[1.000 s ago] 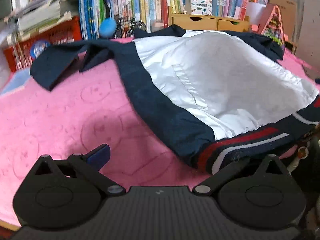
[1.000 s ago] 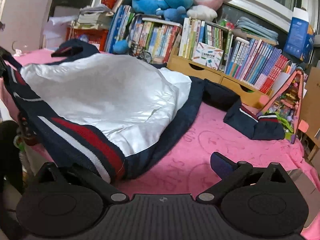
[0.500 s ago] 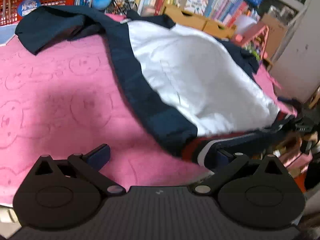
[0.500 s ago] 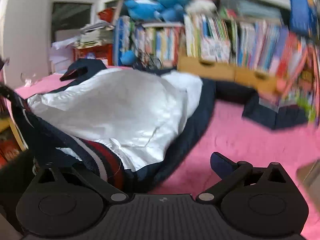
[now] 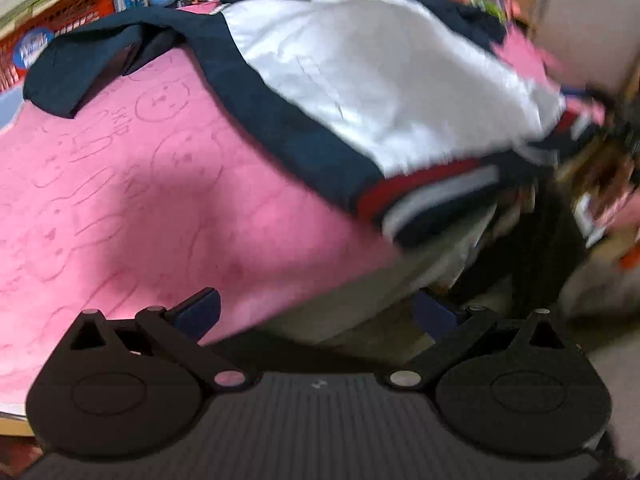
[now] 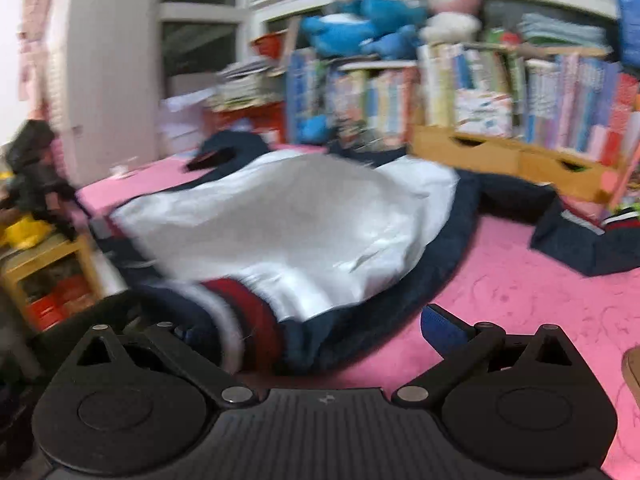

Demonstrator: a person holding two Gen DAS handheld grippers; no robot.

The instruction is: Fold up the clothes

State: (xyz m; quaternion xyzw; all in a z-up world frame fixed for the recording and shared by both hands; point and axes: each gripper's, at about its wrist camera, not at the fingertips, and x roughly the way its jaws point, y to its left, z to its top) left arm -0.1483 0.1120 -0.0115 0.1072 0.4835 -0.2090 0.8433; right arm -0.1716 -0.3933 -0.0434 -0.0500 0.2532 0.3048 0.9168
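Across the middle of the left wrist view sprawls the jacket (image 5: 380, 92), navy shell with its white satin lining turned up, spread on the pink cover (image 5: 120, 200) of the counter. Its striped ribbed hem (image 5: 432, 196), red, white and navy, hangs just over the near edge at centre right. One navy sleeve (image 5: 80, 68) trails off to the upper left.

Left gripper (image 5: 316, 312) is wide open, blue-padded fingers (image 5: 200, 312) spread at the bottom of the frame, nothing between them, hovering short of the hem.

Over to the right wrist view: right gripper (image 6: 304, 332) also spread wide, one blue pad clear at lower right, the other hidden by cloth. The hem's corner (image 6: 240, 320) bulges right up between the fingers, lower centre, but they have not closed on it. The other sleeve (image 6: 580, 240) lies at the right edge, well apart from the body. Both views are blurred, so fine detail is lost.

How will it handle? Likely light and floppy, and that glossy lining looks slippery; pinch it alone and it could slide. The thick ribbed hem is the better bet, one corner per gripper, where the knit gives grip and bulk.
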